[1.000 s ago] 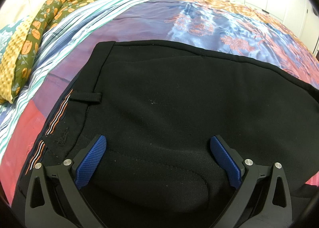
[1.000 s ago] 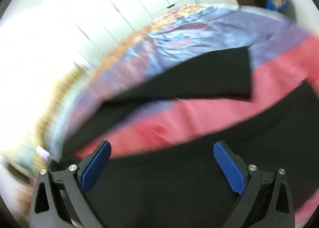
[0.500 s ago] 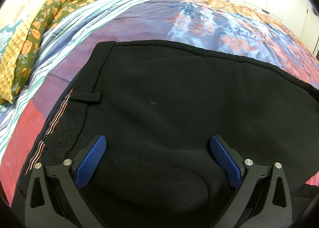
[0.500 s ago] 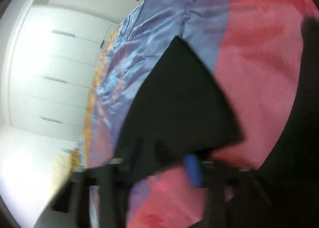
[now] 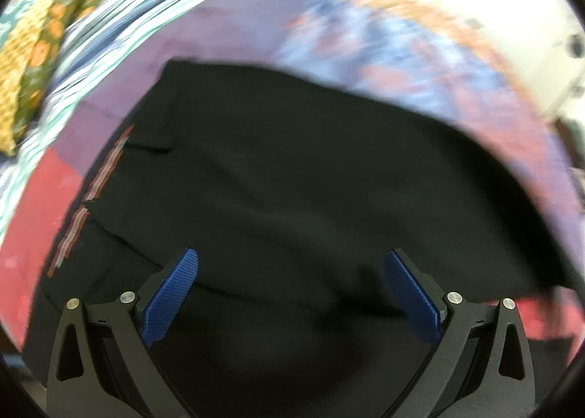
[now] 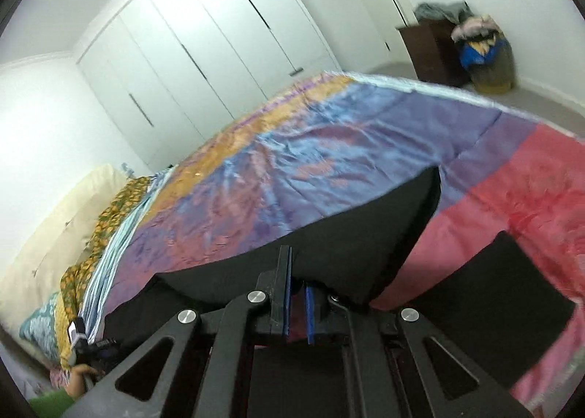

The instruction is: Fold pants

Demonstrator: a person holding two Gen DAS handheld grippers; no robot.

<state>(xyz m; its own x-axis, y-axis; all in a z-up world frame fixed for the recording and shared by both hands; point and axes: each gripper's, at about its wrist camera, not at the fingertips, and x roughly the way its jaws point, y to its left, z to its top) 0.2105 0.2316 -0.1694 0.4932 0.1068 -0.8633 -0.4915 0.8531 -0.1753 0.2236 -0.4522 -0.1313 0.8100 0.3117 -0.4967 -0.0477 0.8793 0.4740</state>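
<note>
Black pants (image 5: 292, 180) lie on the bed, waistband with striped lining at the left. My left gripper (image 5: 290, 293) is open, its blue pads (image 5: 172, 293) wide apart just above the seat of the pants, holding nothing. In the right wrist view my right gripper (image 6: 297, 302) is shut on the edge of one pant leg (image 6: 329, 246) and holds that leg lifted off the bed. The other leg (image 6: 493, 308) lies flat at the right on the pink part of the cover.
A pink, purple and blue satin bedcover (image 6: 292, 162) spreads under the pants. A floral quilt and pillows (image 5: 40, 52) lie along the left edge. White wardrobe doors (image 6: 204, 34), a dark cabinet (image 6: 431, 48) and a laundry basket (image 6: 486, 59) stand beyond the bed.
My right gripper has shut on a pant leg and lifted it; a second ago it was open. My left gripper stays open; its view has shifted and blurred slightly.
</note>
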